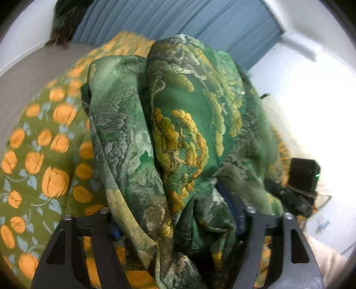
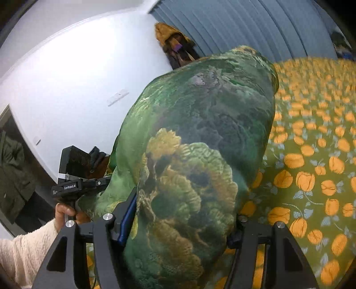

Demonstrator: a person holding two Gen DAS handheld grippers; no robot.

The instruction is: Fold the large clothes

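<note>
A large green garment [image 1: 178, 124] with yellow flower patterns hangs bunched in front of both cameras, lifted above the bed. My left gripper [image 1: 178, 222] is shut on the green garment, whose folds drape over and hide the fingertips. My right gripper [image 2: 182, 222] is shut on the same garment [image 2: 200, 137], which covers the gap between the fingers; a blue pad [image 2: 126, 220] shows on the left finger. The left gripper's body [image 2: 73, 177] and the hand holding it show at the left of the right wrist view. The right gripper's body [image 1: 298, 184] shows at the right of the left wrist view.
A green bedspread with orange flowers [image 1: 40, 155] lies under the garment and fills the right side of the right wrist view [image 2: 311, 166]. Blue curtains [image 1: 178, 17] and a white wall [image 2: 66, 77] stand behind. A pile of dark clothes [image 2: 175, 46] sits by the curtain.
</note>
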